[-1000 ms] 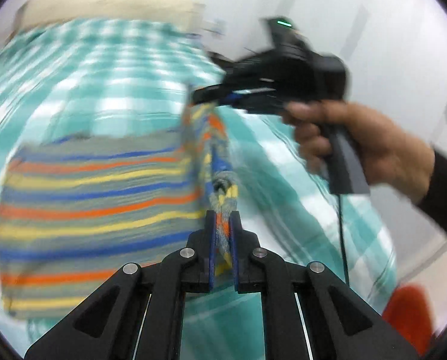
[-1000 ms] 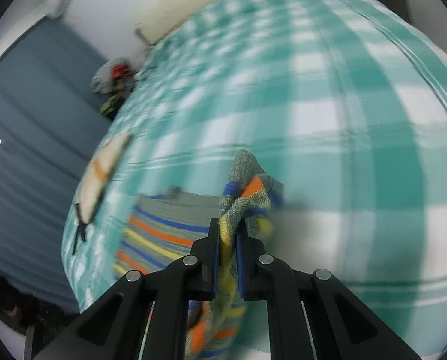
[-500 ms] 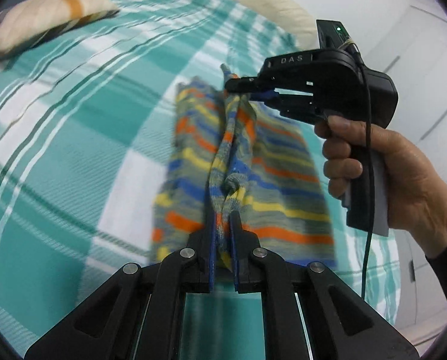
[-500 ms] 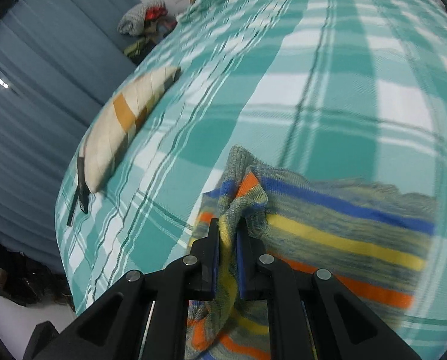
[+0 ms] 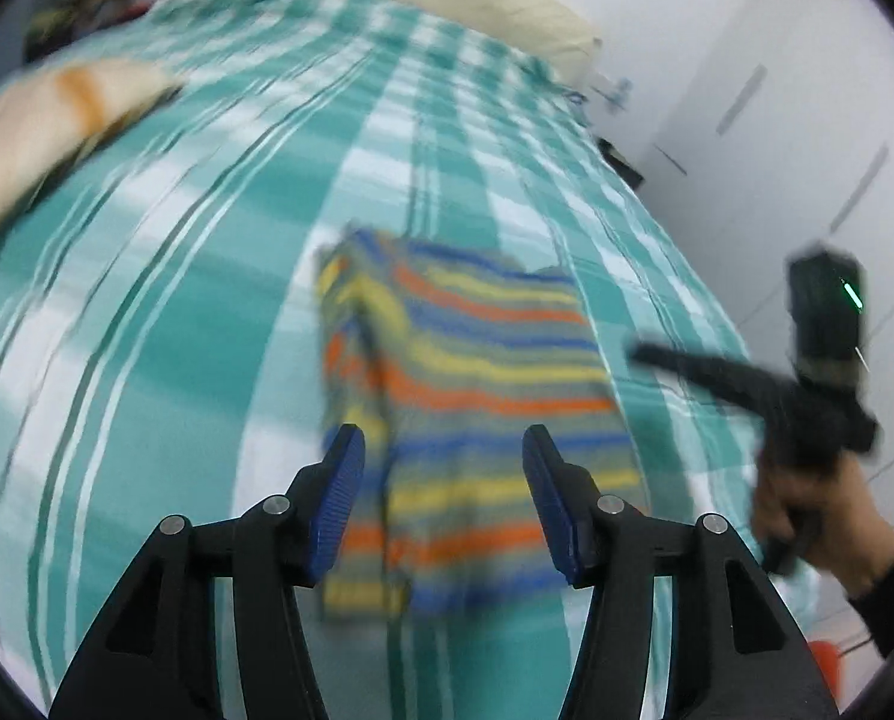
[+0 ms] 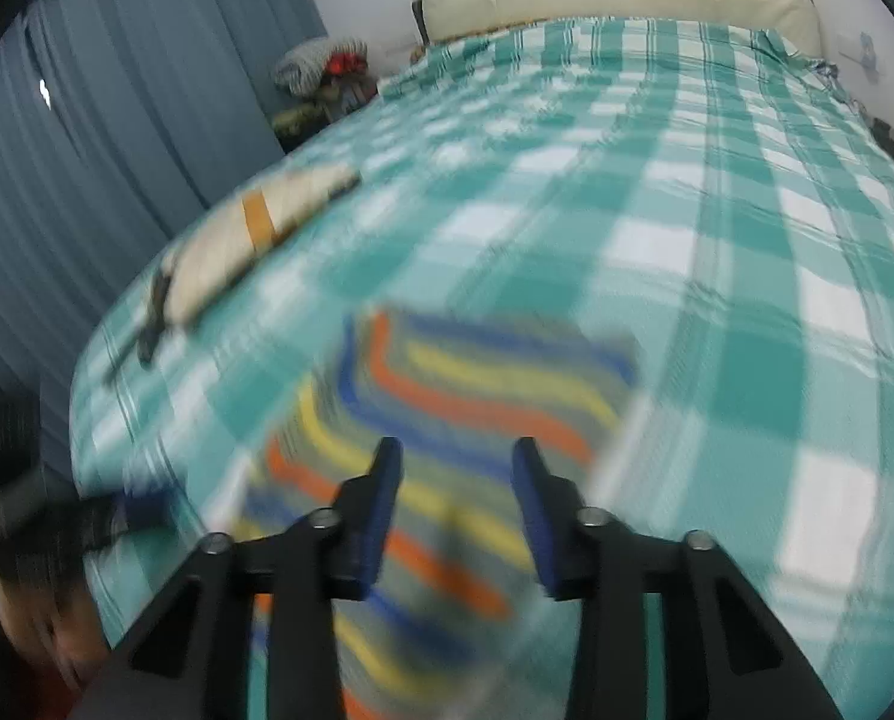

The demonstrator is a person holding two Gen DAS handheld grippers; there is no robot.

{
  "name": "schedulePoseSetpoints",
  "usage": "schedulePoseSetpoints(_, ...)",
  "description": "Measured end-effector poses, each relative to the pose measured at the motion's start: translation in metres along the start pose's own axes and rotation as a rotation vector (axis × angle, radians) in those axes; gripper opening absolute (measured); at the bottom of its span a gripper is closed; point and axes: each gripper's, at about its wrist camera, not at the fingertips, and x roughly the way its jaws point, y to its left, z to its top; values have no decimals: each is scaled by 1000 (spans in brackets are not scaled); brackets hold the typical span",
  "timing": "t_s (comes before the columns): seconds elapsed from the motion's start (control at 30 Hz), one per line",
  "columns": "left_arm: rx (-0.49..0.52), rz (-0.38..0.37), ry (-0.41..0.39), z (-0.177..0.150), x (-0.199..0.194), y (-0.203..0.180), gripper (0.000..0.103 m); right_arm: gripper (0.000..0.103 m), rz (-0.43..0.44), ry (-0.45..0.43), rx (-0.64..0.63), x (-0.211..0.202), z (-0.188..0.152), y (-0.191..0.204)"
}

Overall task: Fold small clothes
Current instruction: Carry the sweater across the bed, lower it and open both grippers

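A small knitted garment striped in grey, blue, orange and yellow lies flat on the teal-and-white checked bedspread, one side folded over so a doubled strip runs along its left edge in the left wrist view. The left gripper hangs above the garment's near end with its blue-padded jaws opening — nothing is pinched between them, the cloth only showing in the gap below. The right gripper is likewise over the striped knit, its jaws parting and free of the fabric. A hand in a dark sleeve holds that gripper's handle at the right of the left view. Further off on the bedspread rests a cream cushion with an orange band; both views are blurred.
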Motion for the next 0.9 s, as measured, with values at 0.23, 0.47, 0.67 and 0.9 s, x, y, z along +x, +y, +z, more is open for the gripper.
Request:
schedulePoseSetpoints(0.23, 111, 182, 160, 12, 89, 12, 2, 20, 58, 138, -85, 41, -66, 31)
schedulePoseSetpoints(0.47, 118, 78, 33, 41, 41, 0, 39, 23, 69, 38, -67, 13, -48, 28)
schedulePoseSetpoints(0.67, 177, 167, 149, 53, 107, -9, 40, 23, -84, 54, 34, 45, 11, -34)
schedulePoseSetpoints(0.9, 109, 175, 136, 54, 79, 7, 59, 31, -105, 84, 196, 63, 8, -59)
